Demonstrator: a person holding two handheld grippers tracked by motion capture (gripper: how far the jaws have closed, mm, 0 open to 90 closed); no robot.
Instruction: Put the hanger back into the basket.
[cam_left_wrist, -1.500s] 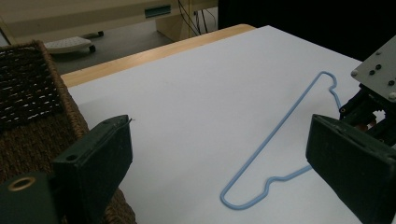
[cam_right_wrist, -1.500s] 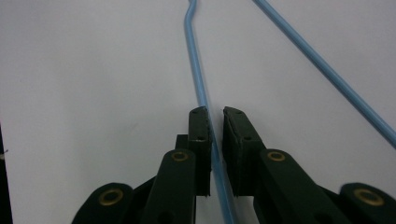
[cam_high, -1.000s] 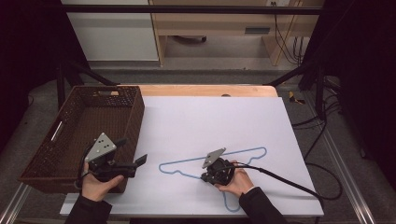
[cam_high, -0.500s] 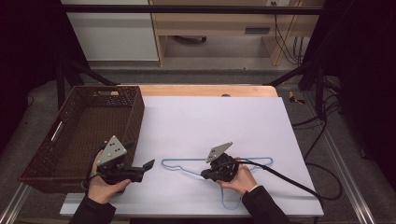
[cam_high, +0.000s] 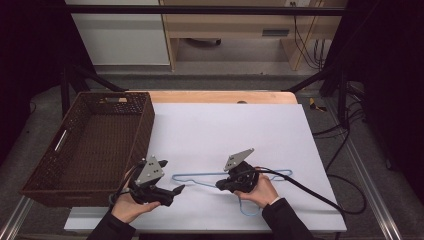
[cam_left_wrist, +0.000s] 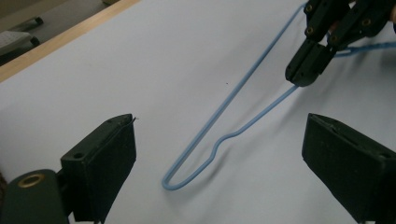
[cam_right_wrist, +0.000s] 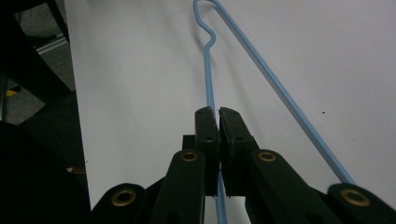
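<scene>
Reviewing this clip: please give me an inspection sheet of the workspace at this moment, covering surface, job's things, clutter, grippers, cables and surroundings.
Surface: white table top, wooden strip along its far edge.
Job's things: blue wire hanger on the near part of the table, its lower bar pinched in the right gripper.
Clutter: dark wicker basket at the table's left edge, nothing seen inside.
Grippers: right gripper shut on the hanger's bar; left gripper open, jaws wide, facing the hanger's looped end, not touching it.
Cables: black cable trails from the right gripper across the table to the right edge; more cables hang at the far right.
Surroundings: black frame bars, grey floor, pale wooden furniture behind.
</scene>
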